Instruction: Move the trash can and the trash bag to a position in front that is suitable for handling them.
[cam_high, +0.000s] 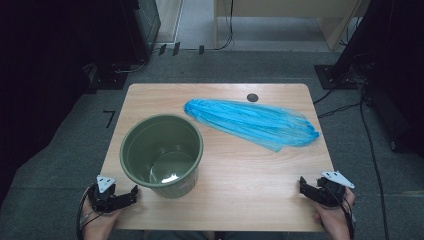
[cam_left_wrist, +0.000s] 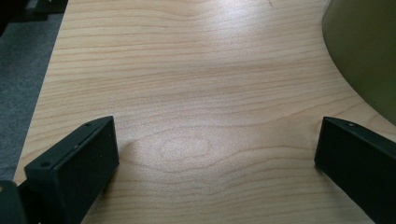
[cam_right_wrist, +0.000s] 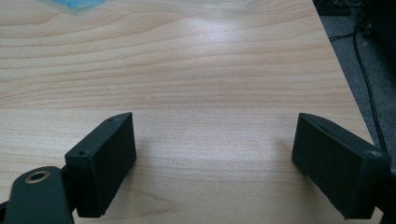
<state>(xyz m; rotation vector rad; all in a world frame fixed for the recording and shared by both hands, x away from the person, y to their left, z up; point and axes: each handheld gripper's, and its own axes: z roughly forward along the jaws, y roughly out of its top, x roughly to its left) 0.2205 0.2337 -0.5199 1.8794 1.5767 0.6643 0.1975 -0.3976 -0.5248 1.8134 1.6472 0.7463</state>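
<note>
Bucket (cam_high: 162, 154) stands unlined toward the table's (cam_high: 240, 200) near-left corner in the high view, with the blue bag (cam_high: 252, 121) flat toward the far-right edge, so nothing looks started. Left gripper (cam_left_wrist: 217, 154) view: jaws wide, empty, bucket wall (cam_left_wrist: 364, 51) beside. Right gripper (cam_right_wrist: 215, 158) view: jaws apart over bare wood.
</note>
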